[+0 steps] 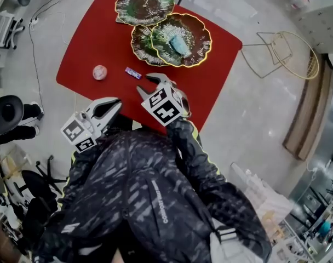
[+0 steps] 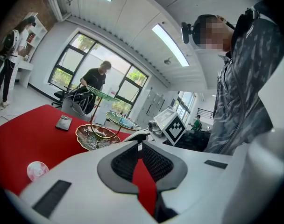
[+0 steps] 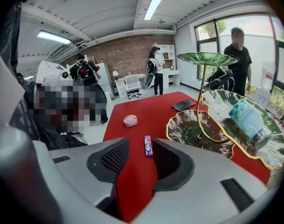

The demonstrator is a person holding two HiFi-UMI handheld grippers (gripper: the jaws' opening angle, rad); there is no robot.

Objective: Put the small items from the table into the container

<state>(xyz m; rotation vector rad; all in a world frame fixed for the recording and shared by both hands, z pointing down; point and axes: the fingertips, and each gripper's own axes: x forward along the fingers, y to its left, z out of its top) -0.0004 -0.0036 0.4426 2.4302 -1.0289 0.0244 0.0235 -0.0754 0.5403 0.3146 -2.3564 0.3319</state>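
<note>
The open right gripper [image 1: 146, 84] is being aimed to grasp the purple sweet [image 1: 133, 73] near the edge of the surface [image 1: 95, 43]; the left gripper [image 1: 118, 101] is being held closed.

Red table [image 1: 95, 40]; purple wrapper [image 1: 133, 73]; pink disc [image 1: 99, 72]; green, gold-rimmed dishes [image 1: 124, 4].

White print runs down the back of the person's jacket [image 1: 165, 201]; it seems to begin "COMPORT", the rest too small. Lettering on the purple wrapper [image 3: 147, 145] can't be read.
</note>
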